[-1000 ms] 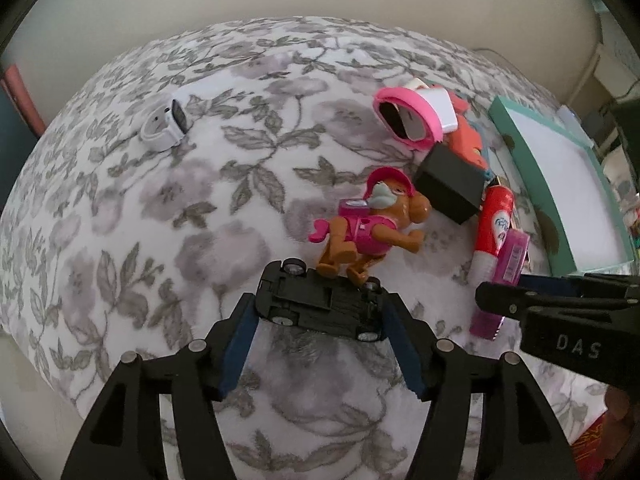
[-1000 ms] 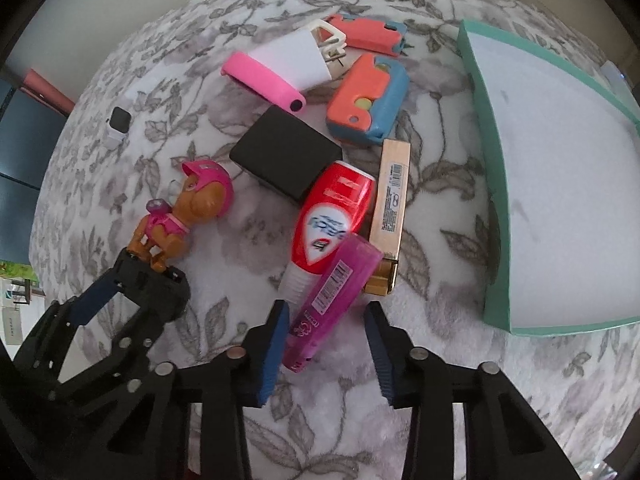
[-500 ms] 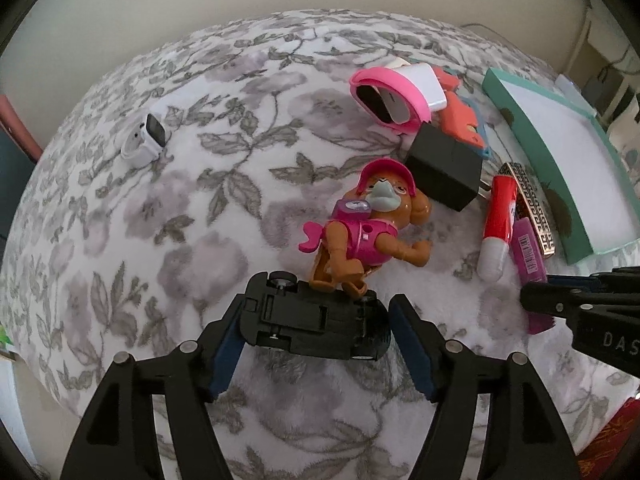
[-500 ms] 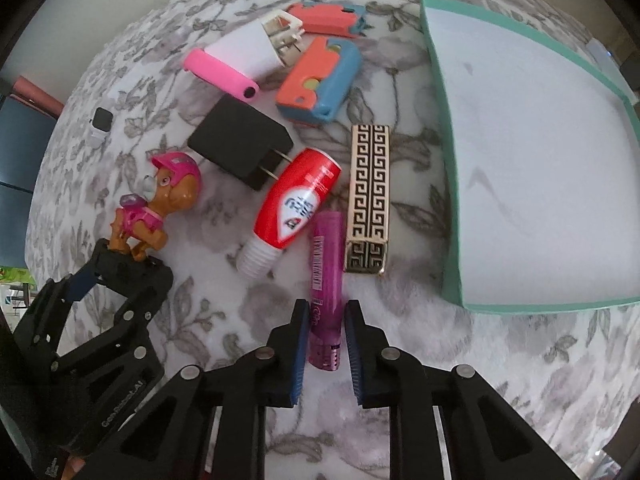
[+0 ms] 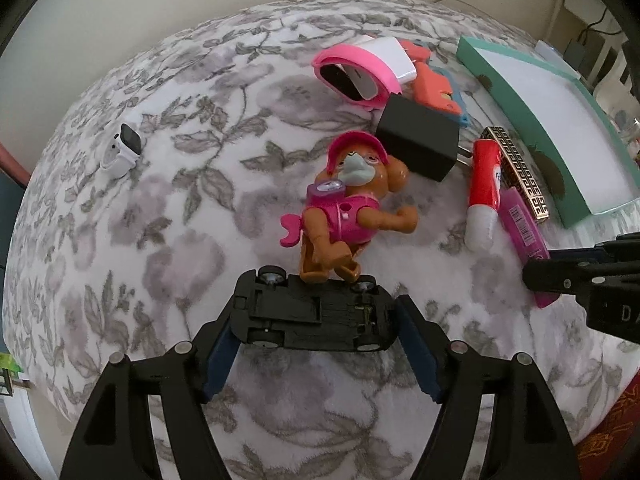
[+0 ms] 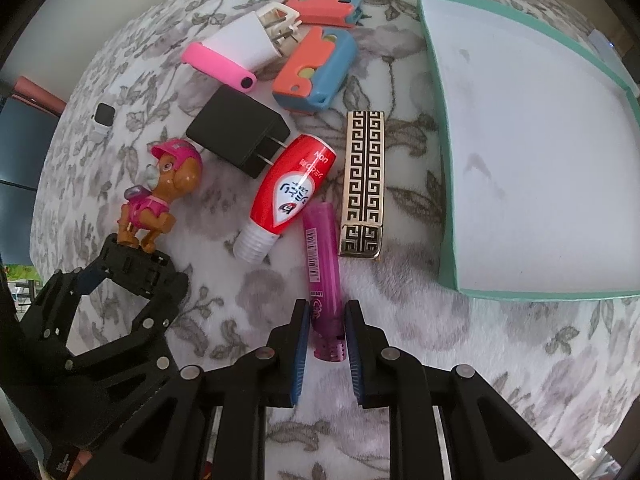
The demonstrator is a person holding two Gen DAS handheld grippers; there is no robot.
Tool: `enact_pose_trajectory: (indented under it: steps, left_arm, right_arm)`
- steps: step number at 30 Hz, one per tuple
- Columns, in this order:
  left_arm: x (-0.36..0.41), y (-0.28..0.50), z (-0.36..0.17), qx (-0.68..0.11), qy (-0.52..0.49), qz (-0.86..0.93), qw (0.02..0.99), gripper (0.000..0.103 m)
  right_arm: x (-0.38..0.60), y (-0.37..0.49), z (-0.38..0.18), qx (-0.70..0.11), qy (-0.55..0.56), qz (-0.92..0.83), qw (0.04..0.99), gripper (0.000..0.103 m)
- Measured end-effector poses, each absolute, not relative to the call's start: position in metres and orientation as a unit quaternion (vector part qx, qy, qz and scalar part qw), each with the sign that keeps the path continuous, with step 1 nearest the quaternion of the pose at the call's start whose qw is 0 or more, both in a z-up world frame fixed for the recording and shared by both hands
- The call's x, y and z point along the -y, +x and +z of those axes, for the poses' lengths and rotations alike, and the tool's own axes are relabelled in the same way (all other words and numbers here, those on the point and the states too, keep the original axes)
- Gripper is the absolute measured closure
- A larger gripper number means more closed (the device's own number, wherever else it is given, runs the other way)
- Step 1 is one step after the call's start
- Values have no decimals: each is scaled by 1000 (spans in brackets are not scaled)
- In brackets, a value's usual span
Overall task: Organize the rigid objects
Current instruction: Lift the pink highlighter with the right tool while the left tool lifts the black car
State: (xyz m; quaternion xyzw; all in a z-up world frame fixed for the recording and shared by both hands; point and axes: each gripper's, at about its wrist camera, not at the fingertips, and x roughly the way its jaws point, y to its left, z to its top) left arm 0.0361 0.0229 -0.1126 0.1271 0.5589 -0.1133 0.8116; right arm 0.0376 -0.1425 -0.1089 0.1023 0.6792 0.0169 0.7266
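Your right hand-held gripper [image 6: 327, 322] clamps the magenta tube [image 6: 322, 272]; your left hand-held gripper [image 5: 316, 312], jaws opening, straddles the upturned toy car [image 5: 316, 318].

On the floral cover: two plug chargers, black [image 6: 239, 136] and white [image 6: 248, 42], two coral-blue cases [image 6: 316, 70], one toy dog [image 5: 348, 208], one toy car [image 5: 316, 316], one watch [image 5: 122, 150], one tray [image 6: 444, 184].

In the left wrist view, the right gripper [image 5: 536, 280] is cut off at the right edge and covers the lower end of the magenta tube [image 5: 522, 232]. The toy car [image 5: 316, 316] shows only its underside. In the right wrist view, the teal tray [image 6: 436, 128] is cropped at the upper right, and the white watch [image 6: 102, 118], at the left, is too small to read.
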Motion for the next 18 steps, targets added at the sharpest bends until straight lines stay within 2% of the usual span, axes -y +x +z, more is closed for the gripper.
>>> enact_pose_trajectory:
  steps: [18]
  left_arm:
    - [-10,39,-112,-537,154,-133,819,26]
  right_arm:
    - [144,43,-109,-684,109,21,721,84]
